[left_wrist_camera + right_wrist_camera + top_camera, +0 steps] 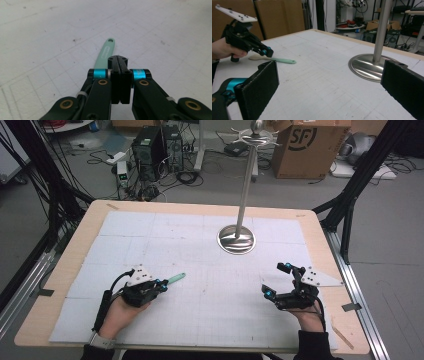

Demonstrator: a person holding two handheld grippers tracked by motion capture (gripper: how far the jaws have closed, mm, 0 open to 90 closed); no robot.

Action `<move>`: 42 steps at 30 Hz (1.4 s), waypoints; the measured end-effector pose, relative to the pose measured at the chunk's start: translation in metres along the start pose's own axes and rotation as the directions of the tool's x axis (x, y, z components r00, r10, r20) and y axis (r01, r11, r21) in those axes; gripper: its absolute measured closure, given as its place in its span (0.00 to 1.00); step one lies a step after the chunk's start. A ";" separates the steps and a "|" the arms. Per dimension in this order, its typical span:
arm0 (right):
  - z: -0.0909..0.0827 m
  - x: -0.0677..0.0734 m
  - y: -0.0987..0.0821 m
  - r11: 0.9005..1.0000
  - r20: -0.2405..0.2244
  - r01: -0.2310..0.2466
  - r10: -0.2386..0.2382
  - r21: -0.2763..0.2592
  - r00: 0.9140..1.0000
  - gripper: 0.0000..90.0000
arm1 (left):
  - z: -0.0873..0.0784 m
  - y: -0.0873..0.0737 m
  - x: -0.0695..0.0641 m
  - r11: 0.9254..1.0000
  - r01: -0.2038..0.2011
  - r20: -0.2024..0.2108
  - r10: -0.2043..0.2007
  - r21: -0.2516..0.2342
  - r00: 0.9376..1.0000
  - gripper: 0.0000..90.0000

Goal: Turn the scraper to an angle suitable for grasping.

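Note:
A mint-green spoon (pixel 176 278) lies flat on the white gridded mat, its handle pointing away to the upper right. My left gripper (pixel 162 284) hovers over the spoon's near end, held by a hand. In the left gripper view the jaws (pixel 117 58) are pressed together with nothing between them, and the spoon handle (pixel 105 53) runs out from under them on the left. My right gripper (pixel 276 280) rests at the right of the mat, jaws wide apart and empty (pixel 332 85). From there the spoon (pixel 280 60) and the left gripper (pixel 269 52) show at the far left.
A steel stand with a round base (pixel 236 239) and a tall pole (pixel 246 180) rises at the back centre of the mat (pixel 200 250); its base (pixel 369 66) sits just ahead of my right gripper. Beyond the table are a cardboard box (pixel 310 145), computer towers (pixel 155 145) and cables.

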State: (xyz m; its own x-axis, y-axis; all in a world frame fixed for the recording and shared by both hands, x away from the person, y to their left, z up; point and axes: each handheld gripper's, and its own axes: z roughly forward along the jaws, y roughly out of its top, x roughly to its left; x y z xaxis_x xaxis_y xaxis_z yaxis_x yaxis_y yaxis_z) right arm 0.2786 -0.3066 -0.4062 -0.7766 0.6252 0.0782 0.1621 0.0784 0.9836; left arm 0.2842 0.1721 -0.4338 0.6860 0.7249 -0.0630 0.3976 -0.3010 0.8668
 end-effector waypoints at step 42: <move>0.000 -0.002 0.000 1.000 -0.007 -0.006 0.006 0.004 1.000 0.01 | -0.081 -0.024 0.035 0.899 -0.009 0.082 0.050 -0.438 0.995 0.16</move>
State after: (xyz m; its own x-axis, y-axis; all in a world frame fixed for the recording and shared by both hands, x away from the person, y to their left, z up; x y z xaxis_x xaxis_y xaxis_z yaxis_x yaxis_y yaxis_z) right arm 0.2804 -0.3075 -0.4068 -0.7799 0.6200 0.0854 0.1691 0.0773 0.9826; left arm 0.2497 0.2550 -0.4163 0.7530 0.6553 -0.0599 0.0844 -0.0059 0.9964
